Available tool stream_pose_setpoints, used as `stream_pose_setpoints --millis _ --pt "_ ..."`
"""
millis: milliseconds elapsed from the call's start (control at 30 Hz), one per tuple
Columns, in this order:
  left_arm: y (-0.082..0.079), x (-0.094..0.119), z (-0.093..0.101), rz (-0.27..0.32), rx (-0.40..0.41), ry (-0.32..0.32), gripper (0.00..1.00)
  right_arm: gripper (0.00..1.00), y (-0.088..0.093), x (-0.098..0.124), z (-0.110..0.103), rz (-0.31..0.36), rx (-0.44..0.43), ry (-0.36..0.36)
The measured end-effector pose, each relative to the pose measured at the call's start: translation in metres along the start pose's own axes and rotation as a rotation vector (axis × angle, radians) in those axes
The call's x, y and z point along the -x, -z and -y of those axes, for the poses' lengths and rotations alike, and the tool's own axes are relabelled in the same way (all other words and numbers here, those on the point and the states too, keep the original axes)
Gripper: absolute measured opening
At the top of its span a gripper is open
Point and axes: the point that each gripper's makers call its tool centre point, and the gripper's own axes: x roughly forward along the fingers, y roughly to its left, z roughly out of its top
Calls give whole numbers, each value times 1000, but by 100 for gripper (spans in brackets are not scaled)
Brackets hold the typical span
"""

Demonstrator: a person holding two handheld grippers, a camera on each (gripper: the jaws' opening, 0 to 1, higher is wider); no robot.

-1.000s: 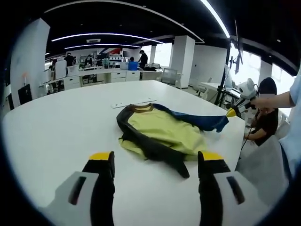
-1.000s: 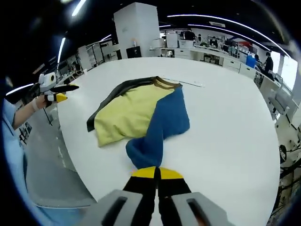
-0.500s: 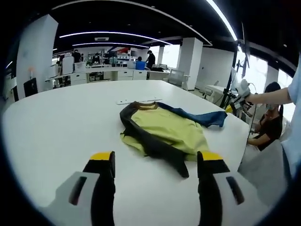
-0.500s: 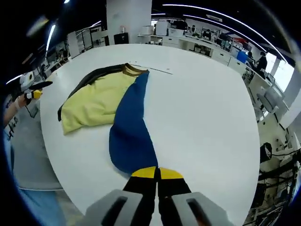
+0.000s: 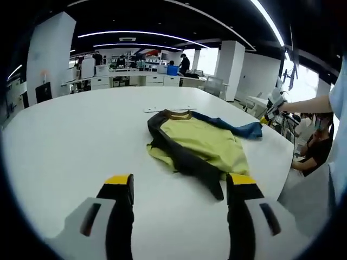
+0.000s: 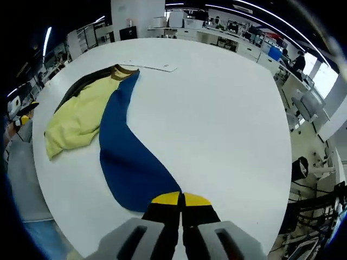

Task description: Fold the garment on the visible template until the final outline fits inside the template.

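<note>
The wide white tabletop [image 5: 70,135] stretches off toward desks [image 5: 127,80] at twelve o'clock, where people stand. A white pillar [image 5: 234,69] rises at one o'clock, a seated person [image 5: 320,143] at three.

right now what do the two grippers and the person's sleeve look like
The left gripper has two black jaws with yellow tips on pale grey bodies, each with a dark slot. The right gripper matches: black jaws, yellow tips, grey housings. The person wears a light blue sleeve.
</note>
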Motion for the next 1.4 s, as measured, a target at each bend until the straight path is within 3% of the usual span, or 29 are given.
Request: stream_pose_setpoints --millis 200,467,600,733,867,1133,1400 --pt "5 -3 -3 -18 15 -22 66 0 -9 -16 32 -14 -31 21" --pt "10 -10 -2 -41 32 -32 66 0 -11 -26 79 -60 -55 95" --pt "10 -13 -2 -41 41 -35 66 0 -14 -33 112 -77 -61 140" --pt "12 -16 -3 -49 50 -38 66 0 -14 -36 130 -101 -65 172" --pt "13 -18 -3 -52 57 -40 66 0 -17 -39 135 -103 -79 183" --pt "19 -23 -4 -72 69 -38 66 0 -20 -52 118 -115 -50 186" --pt "21 -25 -3 -79 78 -34 65 0 -41 -68 111 -84 -58 152"
